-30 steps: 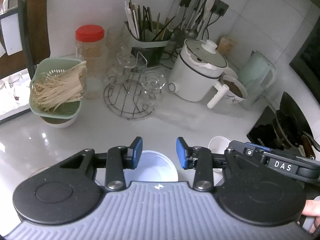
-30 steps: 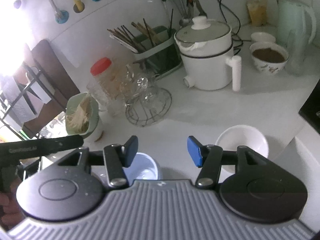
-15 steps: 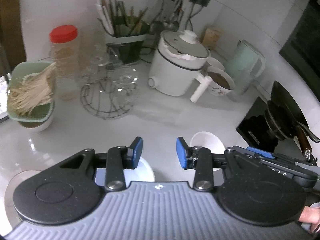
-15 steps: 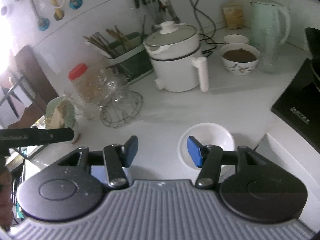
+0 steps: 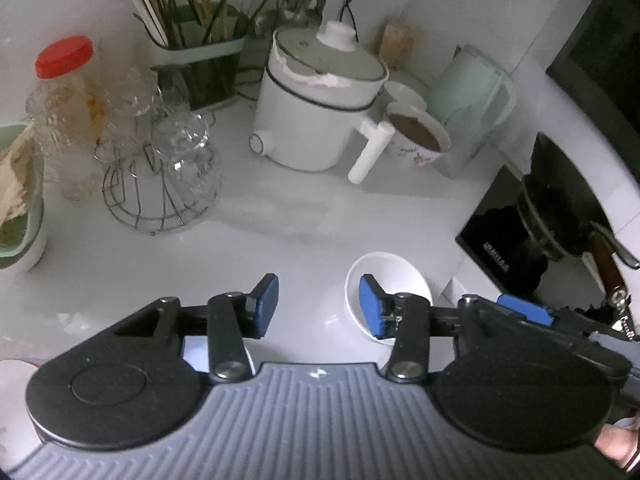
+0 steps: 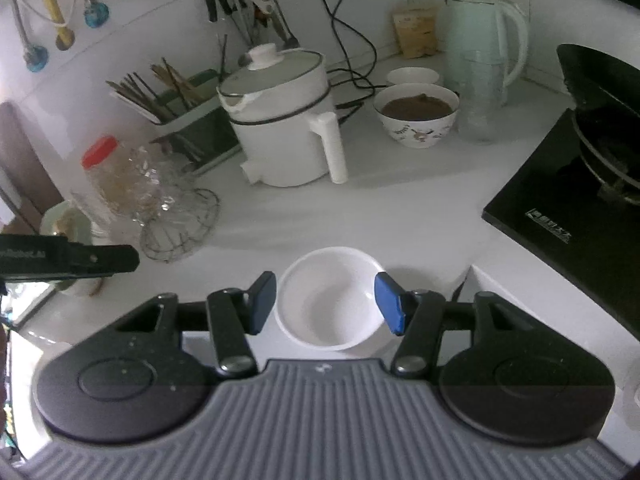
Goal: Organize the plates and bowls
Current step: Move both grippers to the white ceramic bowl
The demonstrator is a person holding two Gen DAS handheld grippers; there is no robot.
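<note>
From the left wrist camera, the glossy white counter (image 5: 304,216) carries a smooth, round white bowl (image 5: 394,276) near the black glass cooktop (image 5: 500,236); behind stand a matte white electric pot (image 5: 316,120) with a stubby handle, a domed wire rack (image 5: 160,196) holding clear glasses, and a red-capped ribbed jar (image 5: 60,96); the left gripper (image 5: 318,306) hovers above the counter, its blue-padded jaws spread wide and holding nothing, the bowl lying just past the right pad.

From the right wrist camera, the same white bowl (image 6: 330,296) sits empty and upright on the counter (image 6: 400,208); the right gripper (image 6: 326,306) hangs directly over it, jaws wide apart, one pad on either side of the rim, gripping nothing; whether the pads touch the rim is unclear; a patterned ceramic bowl (image 6: 416,114) of brown contents and a pale green kettle (image 6: 484,44) stand at the back.
</note>
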